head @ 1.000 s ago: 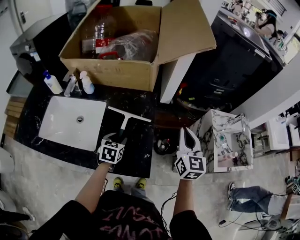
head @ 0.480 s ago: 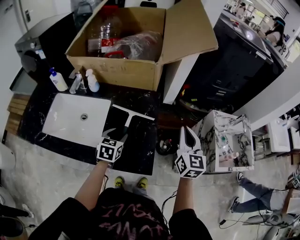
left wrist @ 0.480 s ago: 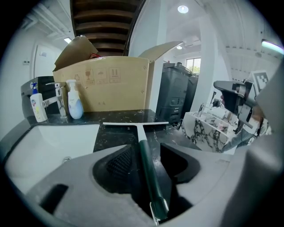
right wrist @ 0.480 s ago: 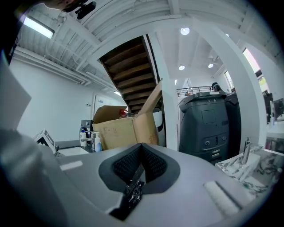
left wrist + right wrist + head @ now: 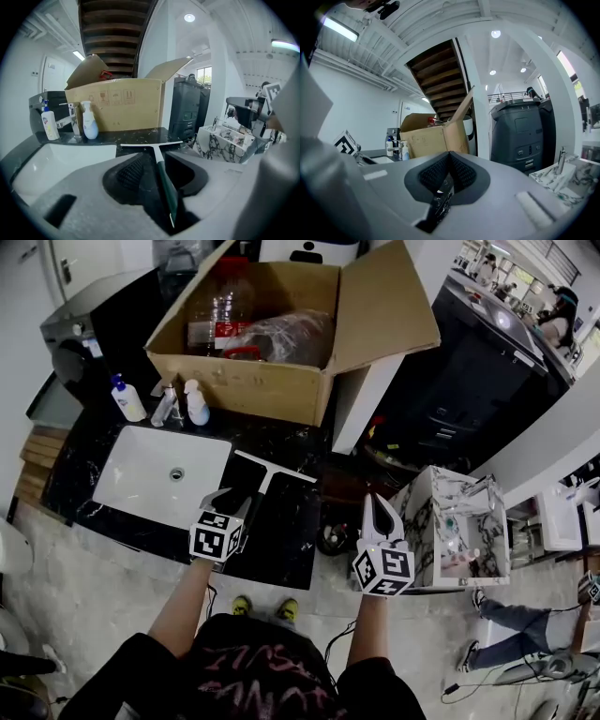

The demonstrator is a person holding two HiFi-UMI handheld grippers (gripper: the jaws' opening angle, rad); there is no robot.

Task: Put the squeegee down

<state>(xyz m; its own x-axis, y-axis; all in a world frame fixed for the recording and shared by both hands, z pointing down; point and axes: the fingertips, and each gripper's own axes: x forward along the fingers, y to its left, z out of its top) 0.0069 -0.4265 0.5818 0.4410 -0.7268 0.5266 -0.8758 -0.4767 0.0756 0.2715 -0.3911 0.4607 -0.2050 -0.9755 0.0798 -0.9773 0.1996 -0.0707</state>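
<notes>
The T-shaped squeegee [image 5: 265, 482], white blade and dark green handle, lies flat on the black marble counter [image 5: 281, 540]. Its handle end sits untouched between the closing jaws of the left gripper [image 5: 230, 503]. The right gripper [image 5: 377, 504] is closed and empty. The squeegee is probably light and stiff: grip the handle, not the flexible blade.

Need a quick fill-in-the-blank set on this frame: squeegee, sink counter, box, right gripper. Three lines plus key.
1. In the head view, the squeegee lies flat on the black countertop, to the ____ of the white sink.
2. The cardboard box behind the sink has its top flaps ____.
3. The right gripper has its jaws ____, with nothing between them.

Missing words: right; open; shut.
</notes>
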